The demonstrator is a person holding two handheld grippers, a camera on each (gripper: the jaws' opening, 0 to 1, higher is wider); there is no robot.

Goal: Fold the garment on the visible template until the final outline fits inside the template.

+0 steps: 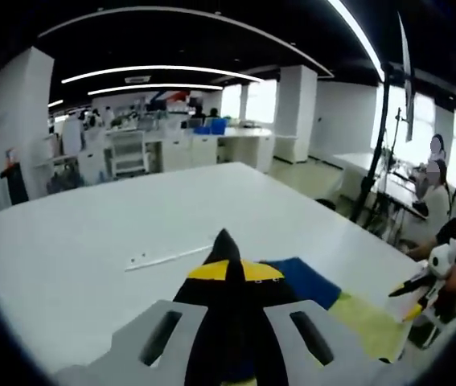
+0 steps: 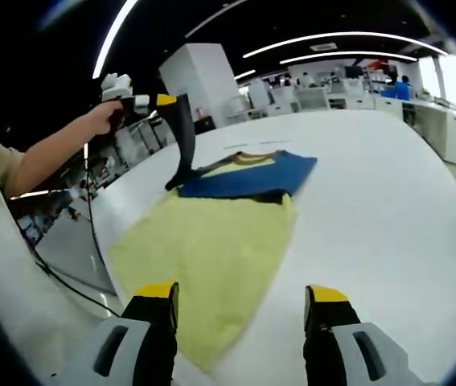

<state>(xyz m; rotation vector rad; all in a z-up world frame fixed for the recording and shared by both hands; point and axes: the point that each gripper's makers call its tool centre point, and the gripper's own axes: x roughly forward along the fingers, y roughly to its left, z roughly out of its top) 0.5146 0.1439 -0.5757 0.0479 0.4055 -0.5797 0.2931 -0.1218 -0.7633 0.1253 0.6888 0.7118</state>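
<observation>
A blue garment (image 2: 248, 178) with a yellow strip near its collar lies folded on the far end of a pale yellow sheet (image 2: 211, 241) on the white table (image 2: 372, 209). A person's hand holds my left gripper (image 2: 176, 182) pointing down, its black jaws shut on the garment's near-left corner. In the left gripper view the jaws (image 1: 226, 241) press together, with blue cloth (image 1: 308, 277) and the yellow sheet (image 1: 364, 318) just to their right. My right gripper (image 2: 242, 299) stands open above the sheet's near edge, nothing between its fingers. It also appears at the right (image 1: 417, 283).
A thin white strip (image 1: 167, 257) lies on the table beyond the left jaws. Seated people (image 1: 453, 233) are at the table's right side. The table edge (image 2: 111, 221) runs close to the sheet, with a cable (image 2: 59, 273) hanging below. Desks and pillars stand behind.
</observation>
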